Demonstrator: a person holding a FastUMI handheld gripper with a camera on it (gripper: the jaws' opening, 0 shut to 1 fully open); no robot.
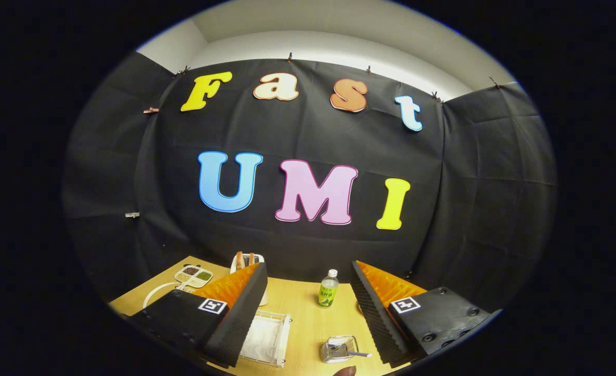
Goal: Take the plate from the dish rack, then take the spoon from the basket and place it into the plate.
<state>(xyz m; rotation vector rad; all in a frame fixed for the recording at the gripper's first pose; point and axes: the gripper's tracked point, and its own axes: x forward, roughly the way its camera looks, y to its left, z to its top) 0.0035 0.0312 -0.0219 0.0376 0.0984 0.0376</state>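
My gripper point(308, 269) is open, its two fingers spread wide above a wooden table point(308, 313) with nothing between them. A white wire dish rack point(267, 338) stands on the table beside the left finger, with something white lying flat in it; I cannot tell if that is the plate. A small wire basket point(338, 349) sits close to the right finger, and a spoon point(357, 354) lies in it with its handle pointing toward that finger.
A green-labelled bottle point(328, 288) stands upright ahead, between the fingers. A toaster point(247, 259) shows behind the left fingertip, next to a divided dish of seeds point(194, 275) and a white curved rim point(153, 295). A dark rounded object point(345, 371) lies near the basket.
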